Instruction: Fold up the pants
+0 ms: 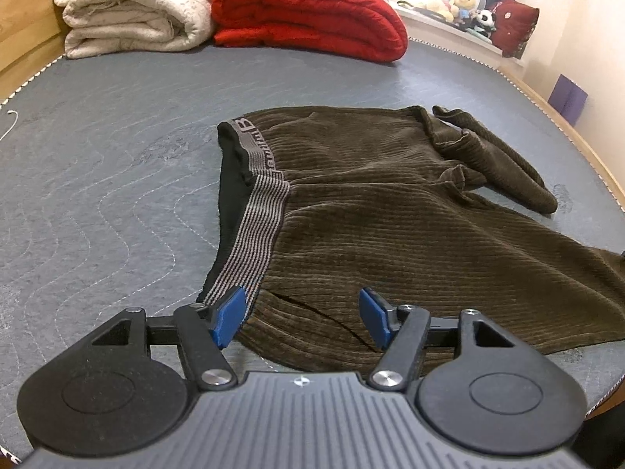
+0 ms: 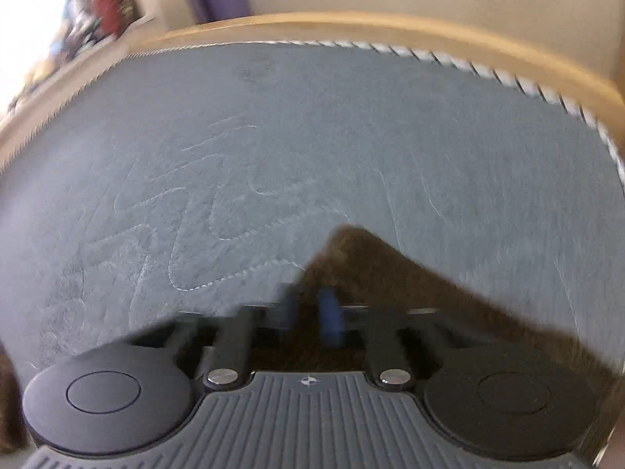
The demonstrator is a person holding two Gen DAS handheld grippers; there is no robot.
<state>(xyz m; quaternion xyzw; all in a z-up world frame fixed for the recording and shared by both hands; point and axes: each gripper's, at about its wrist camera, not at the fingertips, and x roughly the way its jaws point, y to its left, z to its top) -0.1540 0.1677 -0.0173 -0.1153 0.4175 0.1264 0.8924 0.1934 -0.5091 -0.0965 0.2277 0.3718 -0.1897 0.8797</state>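
Brown corduroy pants (image 1: pixel 383 211) with a grey striped waistband (image 1: pixel 261 215) lie on the grey quilted bed (image 1: pixel 97 179). A leg end is bunched at the far right (image 1: pixel 488 148). My left gripper (image 1: pixel 300 312) is open, its blue fingers (image 1: pixel 228 320) straddling the near waist corner just above the cloth. In the blurred right wrist view, my right gripper (image 2: pixel 312 312) is shut on a brown corner of the pants (image 2: pixel 351 258), held above the bed (image 2: pixel 312 136).
A folded cream blanket (image 1: pixel 133 11) and a folded red blanket (image 1: pixel 312 11) lie at the bed's far end. Stuffed toys (image 1: pixel 465 4) sit on a shelf beyond. A wooden bed frame (image 2: pixel 390 27) borders the mattress. A purple object (image 1: pixel 566 97) leans on the wall.
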